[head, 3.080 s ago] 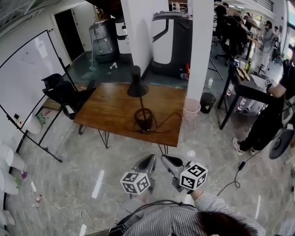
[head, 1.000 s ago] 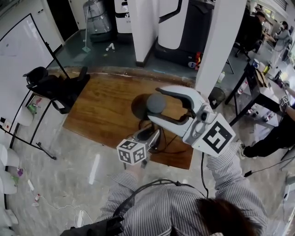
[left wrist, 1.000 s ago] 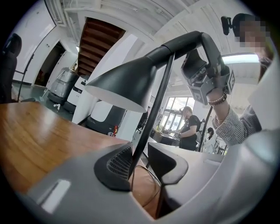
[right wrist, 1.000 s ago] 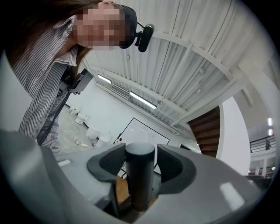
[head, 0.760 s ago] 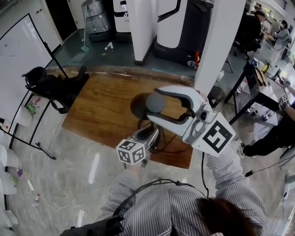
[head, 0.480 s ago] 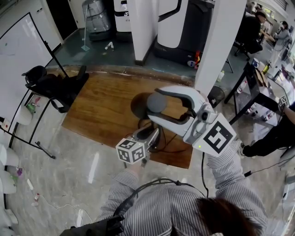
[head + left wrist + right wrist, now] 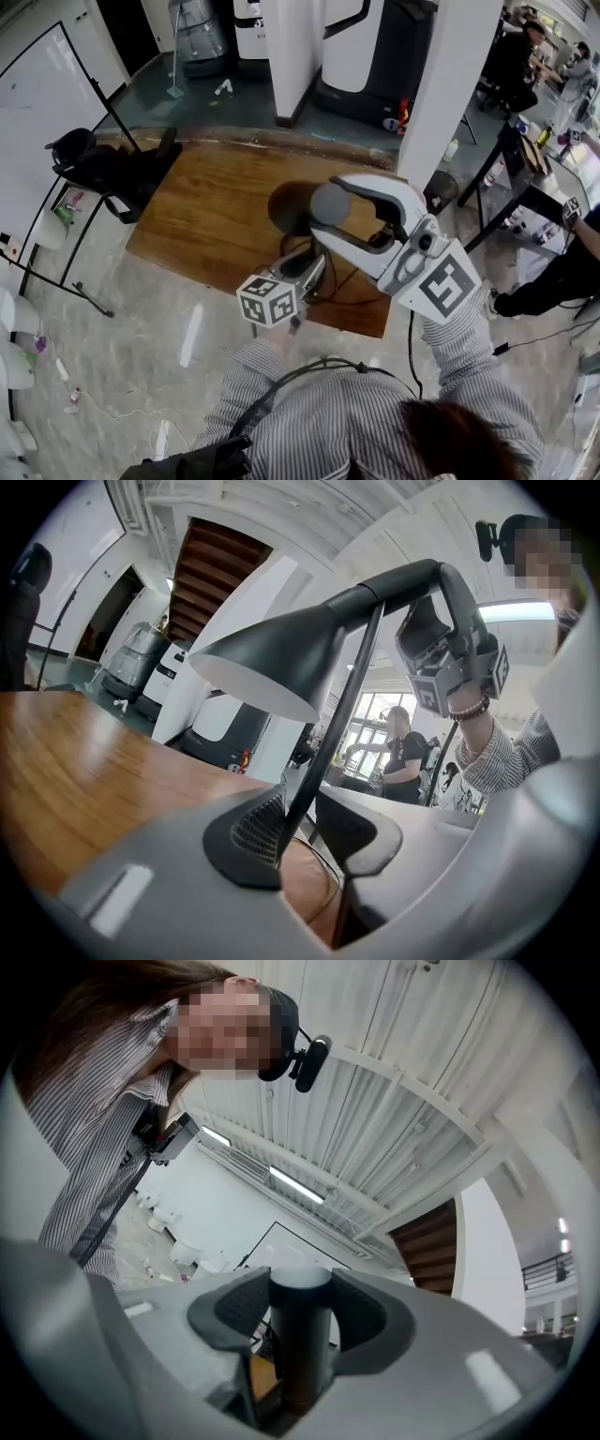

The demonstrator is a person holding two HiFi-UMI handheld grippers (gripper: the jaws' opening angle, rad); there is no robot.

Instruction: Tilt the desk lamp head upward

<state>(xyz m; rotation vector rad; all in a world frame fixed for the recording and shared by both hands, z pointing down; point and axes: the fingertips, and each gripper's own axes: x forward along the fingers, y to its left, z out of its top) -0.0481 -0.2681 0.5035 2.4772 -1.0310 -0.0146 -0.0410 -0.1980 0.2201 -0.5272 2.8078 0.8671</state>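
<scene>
We see one desk lamp (image 7: 292,208). It stands on the one wooden tabletop (image 7: 206,220), toward its near edge. There are two grippers, each with one marker cube, and both are at the lamp.

The right gripper (image 7: 330,208) is high, at the lamp head. Its jaws stand wide, and the two pads press on the dark round neck (image 7: 300,1335) on both sides, so this gripper holds the neck.

The left gripper (image 7: 302,266) is lower, at the one thin black stem (image 7: 330,728). Its jaws stand narrow around the stem. One pad lies against the stem, but a thin gap shows between the stem and the other pad, so the stem is not clamped.

In the left gripper view the black cone shade (image 7: 272,663) opens downward and a little to the side. Behind it the curved top of the lamp goes into the right gripper.

Beside the left end of the tabletop stands one black chair (image 7: 103,173). Beyond the chair there is one whiteboard (image 7: 42,103).
</scene>
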